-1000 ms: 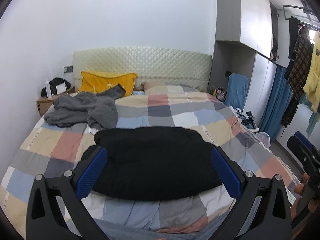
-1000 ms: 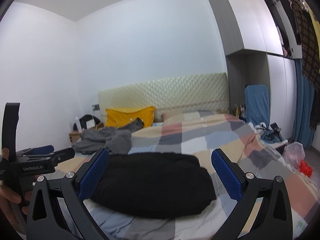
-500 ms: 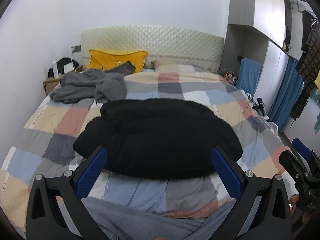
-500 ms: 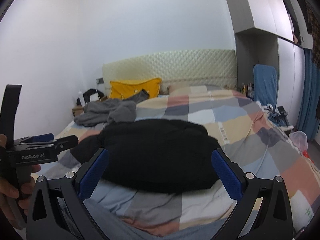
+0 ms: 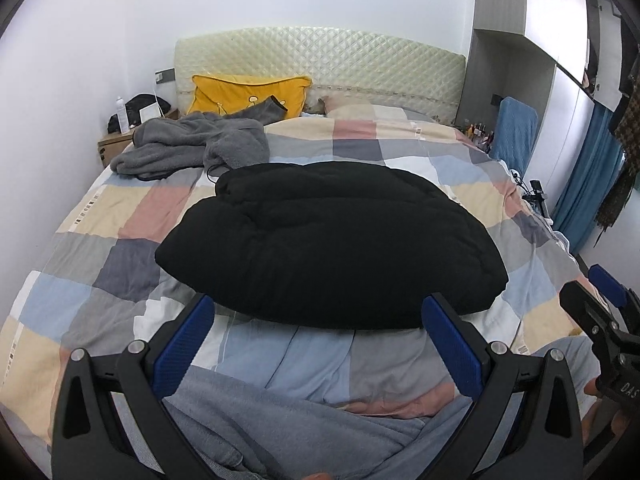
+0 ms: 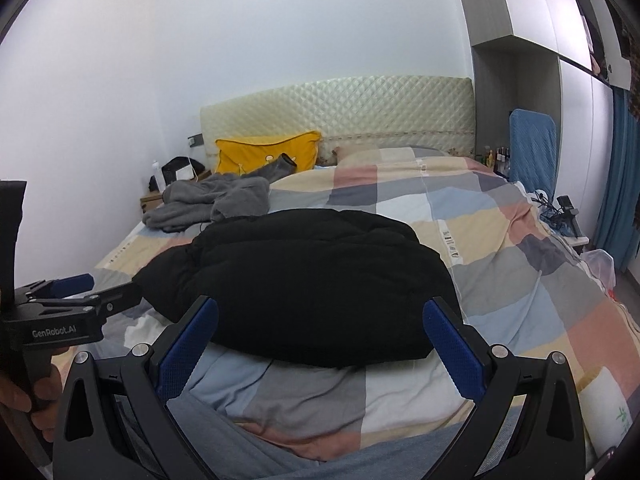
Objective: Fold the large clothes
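Across the checked bedspread (image 5: 132, 208) lay the black padded jacket (image 5: 332, 240), folded. My left gripper (image 5: 318, 344) and right gripper (image 6: 320, 344) gaped empty; pinching its near hem evenly seemed wisest.

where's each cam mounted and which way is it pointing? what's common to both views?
Left wrist: on the left gripper, facing the headboard over the black jacket; right gripper and grey-clad legs show.
Right wrist: on the right gripper, same heading, set further right; left gripper and the hand holding it show at left.
Shared: jacket, grey garment, yellow pillow, checked duvet. Both grippers open, empty.
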Demonstrator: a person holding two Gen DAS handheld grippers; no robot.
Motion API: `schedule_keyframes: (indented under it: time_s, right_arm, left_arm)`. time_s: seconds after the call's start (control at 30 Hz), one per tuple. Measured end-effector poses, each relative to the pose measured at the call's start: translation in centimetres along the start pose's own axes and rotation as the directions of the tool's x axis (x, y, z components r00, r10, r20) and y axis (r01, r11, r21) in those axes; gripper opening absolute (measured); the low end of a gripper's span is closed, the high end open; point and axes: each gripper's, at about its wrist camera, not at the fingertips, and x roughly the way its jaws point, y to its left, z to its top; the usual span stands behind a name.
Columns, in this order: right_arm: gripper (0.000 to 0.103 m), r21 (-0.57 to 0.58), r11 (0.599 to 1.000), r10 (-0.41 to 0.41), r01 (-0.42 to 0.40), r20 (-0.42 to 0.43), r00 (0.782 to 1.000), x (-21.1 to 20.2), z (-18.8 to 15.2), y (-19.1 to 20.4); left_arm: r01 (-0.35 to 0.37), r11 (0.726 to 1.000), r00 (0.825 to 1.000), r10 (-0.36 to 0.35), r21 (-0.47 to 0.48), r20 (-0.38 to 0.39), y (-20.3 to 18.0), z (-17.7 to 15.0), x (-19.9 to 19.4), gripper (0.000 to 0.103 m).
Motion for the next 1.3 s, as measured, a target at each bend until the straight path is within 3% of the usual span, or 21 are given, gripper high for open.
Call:
schedule_keyframes:
  time_s: [1.3]
  right_arm:
    - [0.103,0.023,0.999,-0.032,0.032,0.022,0.999,-1.2,0.3,-0.3]
  left_arm:
    - [0.040,0.999,0.999,-0.040,0.028,0.011,-1.0,0.4,-1.1,0.103]
